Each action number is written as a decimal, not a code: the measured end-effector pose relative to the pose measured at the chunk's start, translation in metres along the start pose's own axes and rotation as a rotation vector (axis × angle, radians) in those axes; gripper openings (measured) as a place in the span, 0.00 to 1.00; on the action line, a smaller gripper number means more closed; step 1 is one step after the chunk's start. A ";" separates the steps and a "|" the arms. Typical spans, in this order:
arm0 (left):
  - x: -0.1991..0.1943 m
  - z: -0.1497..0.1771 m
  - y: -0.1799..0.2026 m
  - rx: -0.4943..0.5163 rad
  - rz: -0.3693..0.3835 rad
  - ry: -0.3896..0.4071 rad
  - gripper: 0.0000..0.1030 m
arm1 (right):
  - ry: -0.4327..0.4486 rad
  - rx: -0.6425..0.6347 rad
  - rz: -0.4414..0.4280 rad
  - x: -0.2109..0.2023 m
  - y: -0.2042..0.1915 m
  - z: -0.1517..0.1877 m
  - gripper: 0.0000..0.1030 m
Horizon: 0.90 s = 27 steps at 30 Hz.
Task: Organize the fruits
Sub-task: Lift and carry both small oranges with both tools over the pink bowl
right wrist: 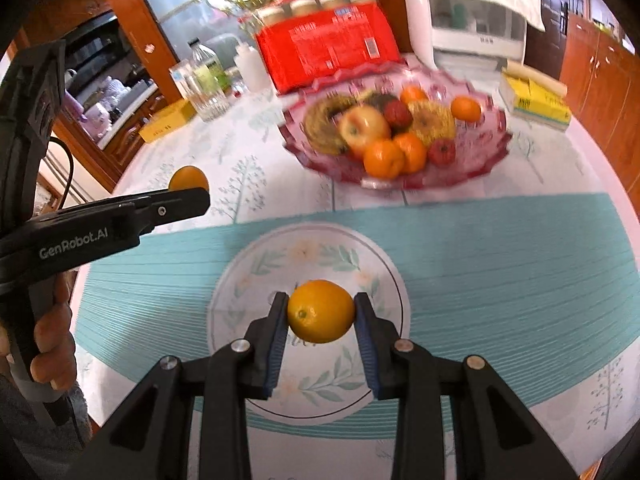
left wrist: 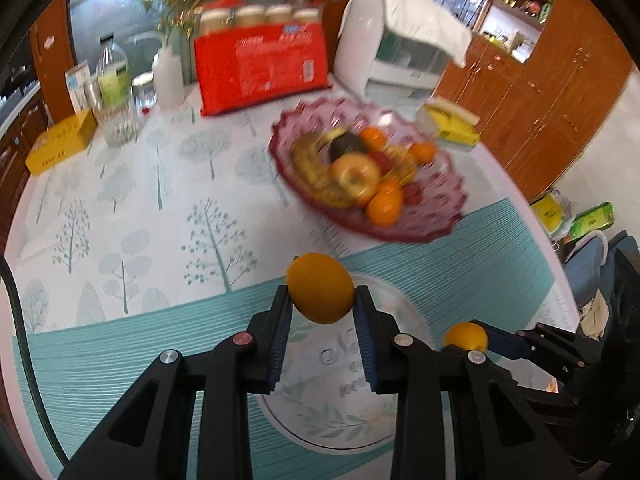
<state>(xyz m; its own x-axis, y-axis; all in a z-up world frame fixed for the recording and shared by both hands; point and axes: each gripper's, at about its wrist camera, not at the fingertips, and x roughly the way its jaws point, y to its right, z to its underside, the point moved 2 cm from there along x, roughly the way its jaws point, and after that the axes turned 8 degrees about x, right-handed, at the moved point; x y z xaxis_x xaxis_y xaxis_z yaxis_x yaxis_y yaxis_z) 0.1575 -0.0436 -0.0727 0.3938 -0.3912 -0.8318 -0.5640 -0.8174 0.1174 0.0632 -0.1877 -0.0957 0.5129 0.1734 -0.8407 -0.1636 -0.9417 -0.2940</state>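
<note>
My left gripper [left wrist: 321,294] is shut on an orange [left wrist: 320,287] and holds it above the table's teal band. My right gripper [right wrist: 321,307] is shut on a second orange [right wrist: 321,311] over the round flower print on the cloth. Each gripper shows in the other view: the right one with its orange [left wrist: 466,336] at lower right, the left one with its orange [right wrist: 188,178] at left. A pink glass fruit bowl [left wrist: 432,216] [right wrist: 472,160] stands further back, holding bananas, an apple, several oranges and red fruits.
A red package [left wrist: 260,64] of jars, a white appliance [left wrist: 384,40], a yellow tissue box [left wrist: 452,124], a yellow box [left wrist: 60,140], bottles and a glass [left wrist: 118,120] stand at the table's back. Wooden cabinets [left wrist: 540,100] are to the right.
</note>
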 end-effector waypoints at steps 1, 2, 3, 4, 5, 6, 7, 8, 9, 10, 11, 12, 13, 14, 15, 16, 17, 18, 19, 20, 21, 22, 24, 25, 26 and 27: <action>-0.005 -0.003 0.003 0.004 -0.002 0.009 0.29 | 0.016 -0.009 -0.005 -0.008 -0.001 -0.004 0.32; -0.012 -0.007 0.007 0.009 -0.003 0.021 0.29 | 0.027 -0.017 -0.008 -0.013 -0.003 -0.007 0.32; -0.020 -0.011 0.012 0.016 -0.005 0.035 0.29 | 0.043 -0.026 -0.010 -0.020 -0.004 -0.012 0.32; -0.025 -0.015 0.016 0.022 -0.009 0.045 0.29 | 0.054 -0.033 -0.012 -0.025 -0.006 -0.016 0.32; -0.031 -0.020 0.020 0.027 -0.013 0.057 0.29 | 0.068 -0.043 -0.012 -0.032 -0.007 -0.022 0.32; -0.036 -0.026 0.025 0.031 -0.017 0.068 0.29 | 0.081 -0.051 -0.012 -0.039 -0.007 -0.027 0.32; -0.040 -0.031 0.028 0.033 -0.021 0.077 0.29 | 0.095 -0.060 -0.014 -0.045 -0.008 -0.033 0.32; -0.046 -0.039 0.032 0.038 -0.029 0.089 0.29 | 0.110 -0.069 -0.014 -0.053 -0.007 -0.040 0.32; -0.050 -0.045 0.035 0.041 -0.038 0.097 0.29 | 0.124 -0.077 -0.011 -0.060 -0.007 -0.047 0.32; -0.055 -0.054 0.039 0.046 -0.053 0.111 0.29 | 0.140 -0.087 -0.006 -0.068 -0.006 -0.056 0.32; -0.058 -0.061 0.042 0.051 -0.068 0.122 0.29 | 0.152 -0.094 -0.001 -0.073 -0.005 -0.062 0.32; -0.061 -0.067 0.044 0.055 -0.081 0.129 0.29 | 0.169 -0.102 0.005 -0.080 -0.003 -0.069 0.32; -0.064 -0.073 0.046 0.058 -0.093 0.137 0.29 | 0.186 -0.109 0.006 -0.087 -0.002 -0.077 0.32; -0.068 -0.082 0.049 0.061 -0.102 0.153 0.29 | 0.210 -0.118 0.009 -0.095 0.001 -0.088 0.32; -0.070 -0.088 0.052 0.063 -0.109 0.161 0.29 | 0.227 -0.122 0.012 -0.101 0.002 -0.095 0.32; -0.071 -0.094 0.054 0.067 -0.121 0.166 0.29 | 0.251 -0.127 0.018 -0.109 0.005 -0.106 0.32; -0.072 -0.100 0.057 0.071 -0.132 0.173 0.29 | 0.267 -0.131 0.021 -0.114 0.006 -0.113 0.32; -0.074 -0.107 0.060 0.075 -0.140 0.182 0.29 | 0.283 -0.133 0.024 -0.119 0.009 -0.122 0.32; -0.075 -0.113 0.063 0.078 -0.145 0.188 0.29 | 0.296 -0.135 0.029 -0.124 0.011 -0.130 0.32; -0.075 -0.121 0.066 0.079 -0.154 0.196 0.29 | 0.311 -0.136 0.039 -0.128 0.014 -0.139 0.32; -0.074 -0.126 0.068 0.080 -0.161 0.202 0.29 | 0.322 -0.137 0.048 -0.131 0.016 -0.146 0.32; -0.073 -0.131 0.070 0.080 -0.168 0.206 0.29 | 0.333 -0.135 0.065 -0.133 0.018 -0.155 0.32; -0.068 -0.143 0.074 0.076 -0.188 0.215 0.29 | 0.346 -0.135 0.090 -0.134 0.021 -0.169 0.32; -0.064 -0.147 0.075 0.072 -0.197 0.214 0.29 | 0.350 -0.132 0.097 -0.132 0.024 -0.177 0.32; -0.058 -0.152 0.076 0.067 -0.206 0.209 0.29 | 0.352 -0.128 0.099 -0.130 0.026 -0.182 0.32; -0.051 -0.156 0.076 0.061 -0.213 0.202 0.29 | 0.350 -0.122 0.101 -0.127 0.029 -0.187 0.32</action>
<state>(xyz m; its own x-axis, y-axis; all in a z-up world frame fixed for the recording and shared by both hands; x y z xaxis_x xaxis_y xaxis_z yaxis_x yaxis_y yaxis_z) 0.2078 -0.1522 0.0632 0.6409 -0.2954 -0.7085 -0.4937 -0.8654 -0.0858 0.1511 -0.2904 0.0875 0.7593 -0.0114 -0.6506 -0.1374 -0.9801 -0.1432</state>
